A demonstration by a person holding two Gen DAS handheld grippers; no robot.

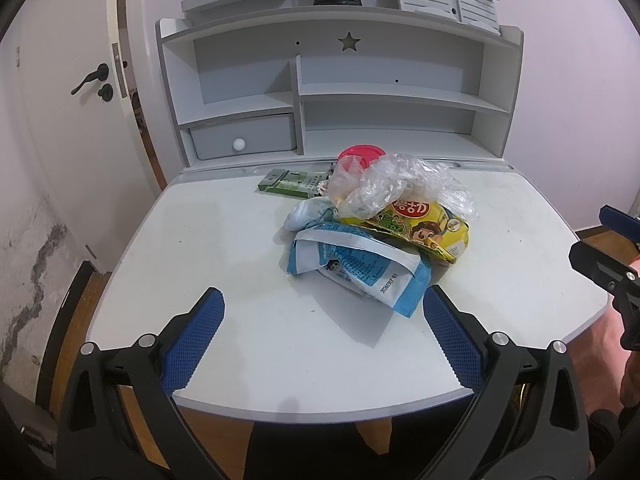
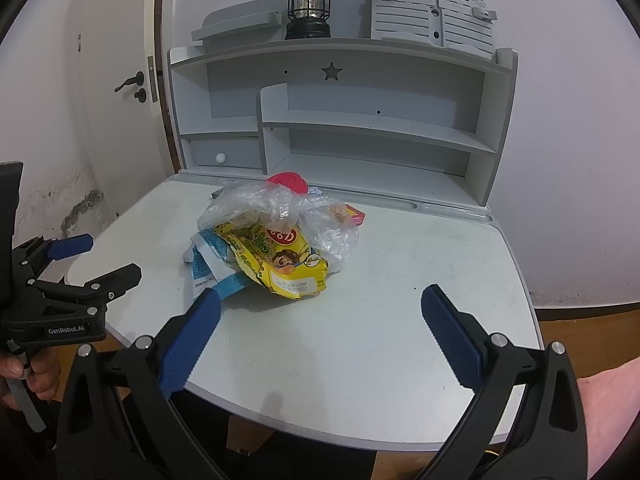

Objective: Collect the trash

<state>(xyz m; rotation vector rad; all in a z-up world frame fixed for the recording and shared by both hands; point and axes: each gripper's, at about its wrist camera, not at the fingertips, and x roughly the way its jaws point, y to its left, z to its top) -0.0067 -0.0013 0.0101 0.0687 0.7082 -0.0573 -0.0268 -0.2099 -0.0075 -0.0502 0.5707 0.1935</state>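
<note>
Both grippers' fingers (image 1: 208, 312) (image 2: 444, 312) were apart, empty, short of yellow snack wrapper (image 1: 424, 228); crinkled clear plastic bag (image 1: 400, 184) atop could slide off w/ a low grab.

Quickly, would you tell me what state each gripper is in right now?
Left gripper: open, holding nothing.
Right gripper: open, holding nothing.

A home bedroom: child's desk (image 1: 248, 240) with star-cut hutch (image 1: 340, 80), door (image 1: 60, 120).
</note>
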